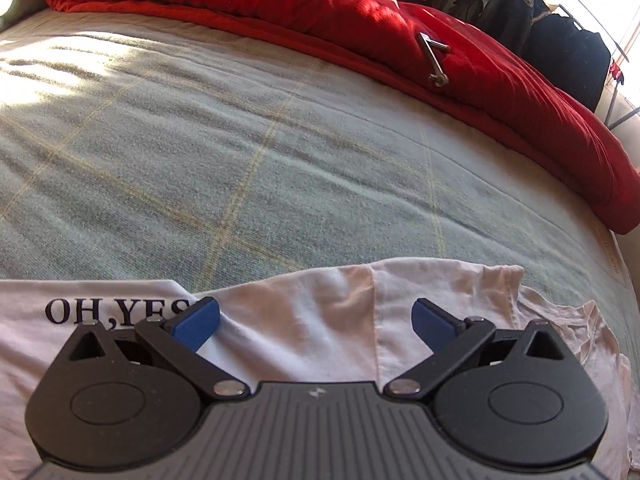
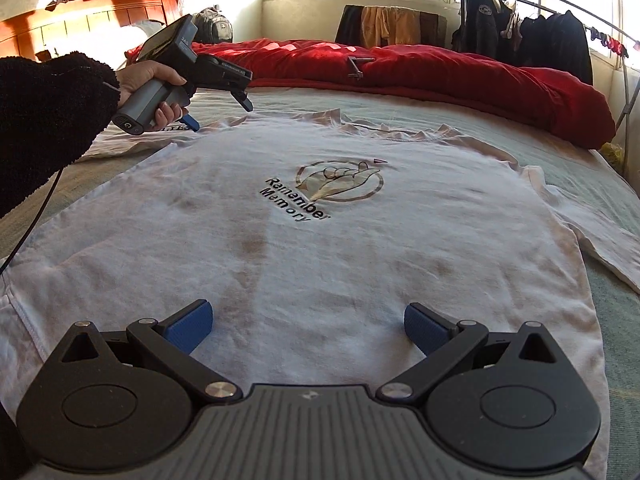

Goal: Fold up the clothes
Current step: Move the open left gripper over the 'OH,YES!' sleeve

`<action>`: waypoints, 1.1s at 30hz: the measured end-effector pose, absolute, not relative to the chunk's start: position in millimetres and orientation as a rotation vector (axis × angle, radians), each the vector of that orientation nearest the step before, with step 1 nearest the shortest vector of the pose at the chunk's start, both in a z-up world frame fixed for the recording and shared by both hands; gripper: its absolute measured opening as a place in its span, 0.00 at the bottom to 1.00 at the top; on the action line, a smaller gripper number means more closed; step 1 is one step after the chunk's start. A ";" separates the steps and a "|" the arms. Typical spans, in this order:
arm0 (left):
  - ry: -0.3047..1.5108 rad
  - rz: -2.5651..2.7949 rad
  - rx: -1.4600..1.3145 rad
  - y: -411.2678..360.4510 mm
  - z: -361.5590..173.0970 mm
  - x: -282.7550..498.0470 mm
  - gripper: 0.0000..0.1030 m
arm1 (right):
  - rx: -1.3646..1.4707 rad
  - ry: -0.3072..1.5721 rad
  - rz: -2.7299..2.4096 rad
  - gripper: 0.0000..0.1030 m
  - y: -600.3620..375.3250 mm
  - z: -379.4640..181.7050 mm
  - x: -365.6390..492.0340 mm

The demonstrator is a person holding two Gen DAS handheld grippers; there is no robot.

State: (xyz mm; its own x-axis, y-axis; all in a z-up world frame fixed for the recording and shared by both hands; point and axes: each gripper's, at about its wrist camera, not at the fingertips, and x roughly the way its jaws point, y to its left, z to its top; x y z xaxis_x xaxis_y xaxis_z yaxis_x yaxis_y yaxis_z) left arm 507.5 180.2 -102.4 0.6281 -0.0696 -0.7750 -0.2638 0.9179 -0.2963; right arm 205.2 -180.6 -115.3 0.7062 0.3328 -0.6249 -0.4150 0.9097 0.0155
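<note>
Your left hand point(image 2: 150, 88), in a fuzzy black sleeve point(image 2: 48, 120), held the left tool point(image 2: 218, 116) tilted down over the shirt's far left sleeve, fingers wide apart, gripping nothing. The white cotton T-shirt point(image 2: 320, 248) lay flat on the green checked bed point(image 2: 600, 184), collar away from you, hem nearest. Your right tool point(image 2: 308, 326) hovered wide open and empty above the hem.

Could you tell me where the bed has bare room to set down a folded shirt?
The widest free patch is the green blanket between the white T-shirt and the red duvet. The near side is crowded by shirts and both tongs.
</note>
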 end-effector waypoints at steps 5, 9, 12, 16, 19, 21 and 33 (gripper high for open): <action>0.864 0.137 -0.408 179.4 -89.9 506.4 0.98 | -0.128 0.671 0.413 1.00 -180.0 -114.6 205.0; 0.862 0.002 -0.398 158.6 -74.9 486.8 0.99 | -0.131 0.668 0.409 1.00 -179.9 -115.1 203.6; 0.937 -0.051 -0.387 143.7 -79.1 483.5 0.99 | -0.131 0.665 0.407 1.00 -180.2 -115.2 202.8; 0.964 -0.036 -0.376 136.1 -95.5 497.2 0.99 | -0.131 0.663 0.408 1.00 -180.1 -116.2 203.2; 0.944 -0.022 -0.379 136.9 -102.9 509.6 0.99 | -0.132 0.660 0.411 1.00 -180.4 -117.3 204.4; 0.928 -0.019 -0.371 139.7 -96.0 507.3 0.99 | -0.132 0.660 0.415 1.00 -180.5 -117.6 205.5; 0.854 -0.019 -0.337 163.6 -49.5 472.8 0.99 | -0.130 0.667 0.403 1.00 -180.1 -115.5 203.5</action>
State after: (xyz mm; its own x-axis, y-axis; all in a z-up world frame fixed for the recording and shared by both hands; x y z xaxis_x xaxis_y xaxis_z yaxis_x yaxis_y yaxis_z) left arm 472.8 163.6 -49.5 0.6598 -0.1505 -0.7362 -0.1181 0.9468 -0.2994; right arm 203.5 -180.1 -115.5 0.7120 0.3209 -0.6246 -0.4033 0.9150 0.0103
